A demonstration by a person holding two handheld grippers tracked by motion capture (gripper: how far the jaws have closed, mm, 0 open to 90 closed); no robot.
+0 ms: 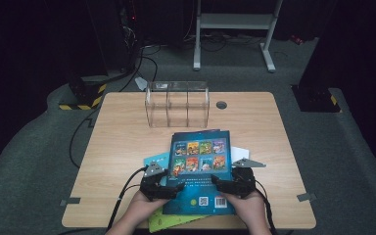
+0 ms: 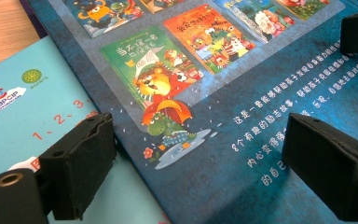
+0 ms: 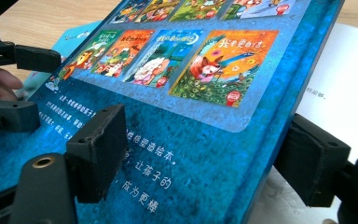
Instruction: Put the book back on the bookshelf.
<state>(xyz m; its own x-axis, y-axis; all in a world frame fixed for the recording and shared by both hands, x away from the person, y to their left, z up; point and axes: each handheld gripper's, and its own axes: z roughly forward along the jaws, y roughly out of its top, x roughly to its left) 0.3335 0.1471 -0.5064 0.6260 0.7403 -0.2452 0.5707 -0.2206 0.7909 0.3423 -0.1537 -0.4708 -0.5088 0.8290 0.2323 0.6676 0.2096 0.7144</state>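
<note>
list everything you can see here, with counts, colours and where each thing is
picture book: 1, dark blue back cover with small cover pictures, top of the stack at table's near edge
booklets under it: light blue, white, yellow-green
clear divided box: 1, transparent, table's far side
table: 1, light wood
metal frame: 1, grey, on the floor beyond
left tongs: black, open at the book's left edge
right tongs: black, open astride its right edge

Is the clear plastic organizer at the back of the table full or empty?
Empty, as far as the high view shows: the clear organizer stands upright, and the wood of the table shows through its three compartments with nothing inside.
</note>
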